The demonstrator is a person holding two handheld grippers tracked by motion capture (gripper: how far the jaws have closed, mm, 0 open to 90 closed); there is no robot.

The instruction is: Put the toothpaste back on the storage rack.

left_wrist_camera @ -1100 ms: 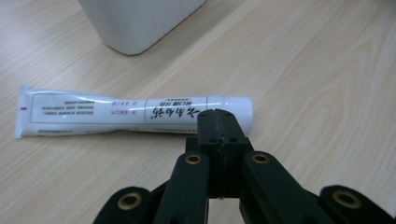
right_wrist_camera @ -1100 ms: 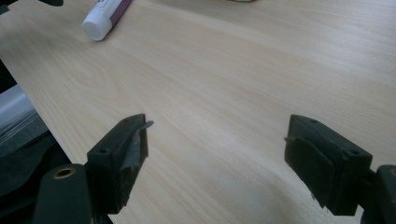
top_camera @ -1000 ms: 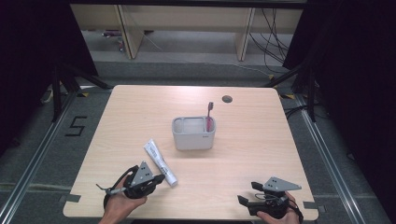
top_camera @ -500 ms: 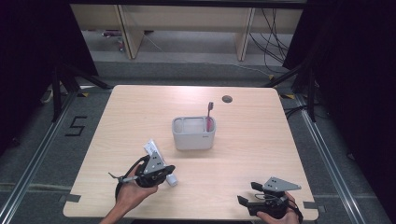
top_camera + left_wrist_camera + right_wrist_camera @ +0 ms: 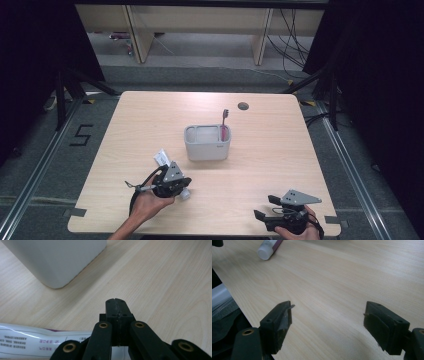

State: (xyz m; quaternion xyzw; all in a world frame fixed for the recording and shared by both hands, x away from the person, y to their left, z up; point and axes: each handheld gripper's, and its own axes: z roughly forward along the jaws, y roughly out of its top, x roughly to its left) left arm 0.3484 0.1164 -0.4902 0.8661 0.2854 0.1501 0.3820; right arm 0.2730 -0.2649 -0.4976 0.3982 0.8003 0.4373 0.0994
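Jaws pressed flat together on my left gripper, nothing between them; they hang just over the toothpaste tube, which lies flat on the table towards the near left corner, its white cap pointing at the near edge. I judge the step in hand to be the approach for a pick: the tube likely belongs in the grey holder at mid-table, where a red toothbrush stands in the right compartment. Next I must spread the jaws, then settle them astride the tube's body. My left hand grips from behind, gripper tipped forward and down. My right gripper rests by the near right corner, jaws spread wide, empty.
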